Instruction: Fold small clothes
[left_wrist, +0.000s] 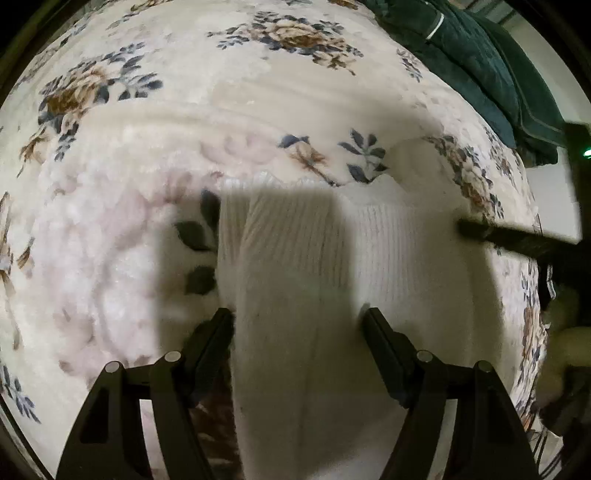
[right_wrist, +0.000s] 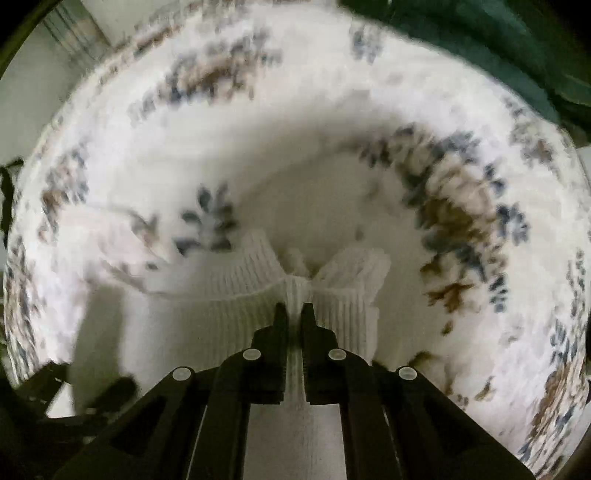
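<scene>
A white ribbed knit garment (left_wrist: 317, 251) lies on a floral blanket (left_wrist: 184, 92). My left gripper (left_wrist: 299, 317) is open, its two fingers astride the garment's near part, just above it. My right gripper (right_wrist: 294, 308) is shut on a pinched fold of the garment's ribbed edge (right_wrist: 295, 291), which bunches up around the fingertips. In the left wrist view, a dark finger of the right gripper (left_wrist: 480, 229) shows at the garment's right edge. The right wrist view is motion-blurred.
The blanket (right_wrist: 184, 147) covers the whole surface, with blue and brown flowers. A dark green cloth (left_wrist: 480, 62) lies at the far right corner and also shows in the right wrist view (right_wrist: 517, 48). The blanket's edge drops off at the right.
</scene>
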